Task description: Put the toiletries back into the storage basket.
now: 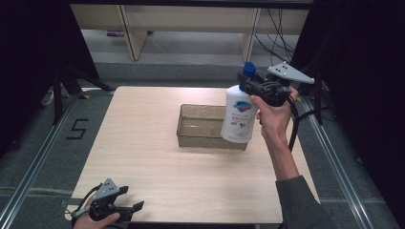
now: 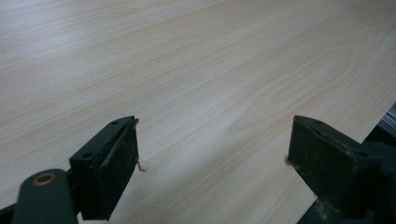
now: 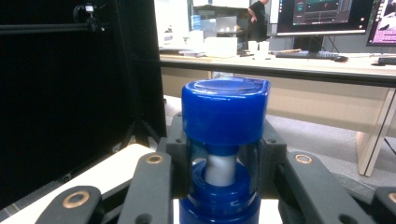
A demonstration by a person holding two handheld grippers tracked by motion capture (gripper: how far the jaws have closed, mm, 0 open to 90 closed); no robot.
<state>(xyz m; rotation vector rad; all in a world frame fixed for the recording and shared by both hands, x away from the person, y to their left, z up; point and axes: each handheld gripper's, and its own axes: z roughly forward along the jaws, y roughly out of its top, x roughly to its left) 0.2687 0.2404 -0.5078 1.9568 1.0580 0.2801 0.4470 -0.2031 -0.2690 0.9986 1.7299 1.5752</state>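
Right gripper (image 1: 249,85) clamps the white bottle (image 1: 239,117) by its blue-capped neck above the empty clear tray (image 1: 203,128); label unreadable. Left gripper (image 1: 130,198) open.

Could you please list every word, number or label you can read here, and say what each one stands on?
"5": black tape mark on the grey floor left of the table.
Label on the white bottle: a blue logo and red print, too blurred to read.
Monitors in the right gripper view: text too small to read.

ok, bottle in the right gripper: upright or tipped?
Upright. The white bottle hangs with its blue cap on top, held at the neck by the right gripper, above the clear bin.
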